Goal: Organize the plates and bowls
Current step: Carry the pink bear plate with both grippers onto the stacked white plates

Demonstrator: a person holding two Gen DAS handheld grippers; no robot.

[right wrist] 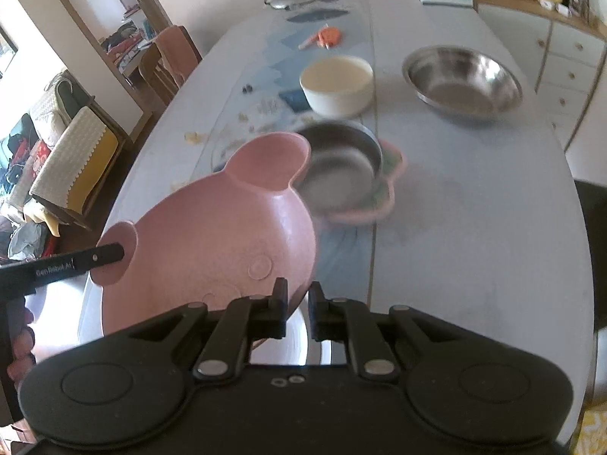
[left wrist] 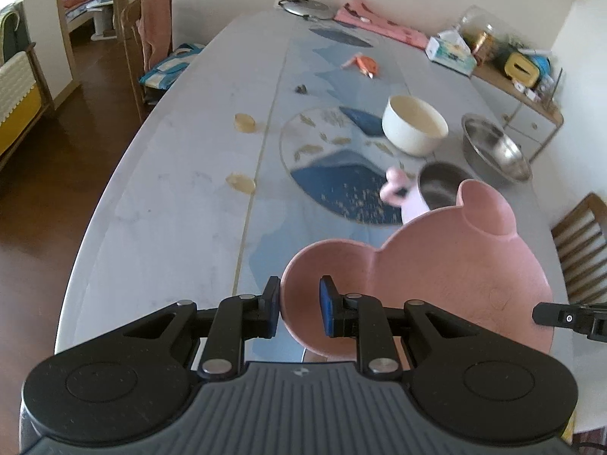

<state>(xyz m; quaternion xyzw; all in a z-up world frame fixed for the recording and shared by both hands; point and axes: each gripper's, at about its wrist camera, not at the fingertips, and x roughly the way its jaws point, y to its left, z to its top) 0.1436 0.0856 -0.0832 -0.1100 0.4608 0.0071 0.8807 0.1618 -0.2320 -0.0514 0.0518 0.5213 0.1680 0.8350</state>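
Note:
A pink bear-shaped bowl (left wrist: 455, 265) (right wrist: 227, 227) hangs tilted above the near end of the table, held from both sides. My left gripper (left wrist: 299, 305) is shut on the rim of one ear, and one of its fingers (right wrist: 95, 259) shows in the right wrist view. My right gripper (right wrist: 298, 295) is shut on the bowl's opposite rim. Beyond the bowl a small steel bowl (left wrist: 440, 185) (right wrist: 337, 170) sits on a pink flower-shaped plate (right wrist: 387, 185). Farther back stand a white bowl (left wrist: 415, 129) (right wrist: 335, 85) and a large steel bowl (left wrist: 495, 148) (right wrist: 463, 79).
The long oval table (left wrist: 170, 208) carries an orange item (left wrist: 364, 64), a lamp base (left wrist: 307, 7), a pink cloth (left wrist: 379, 22) and a tissue box (left wrist: 449, 51) at its far end. Chairs (left wrist: 148, 41) stand at both sides, a sideboard (left wrist: 531, 113) at the right.

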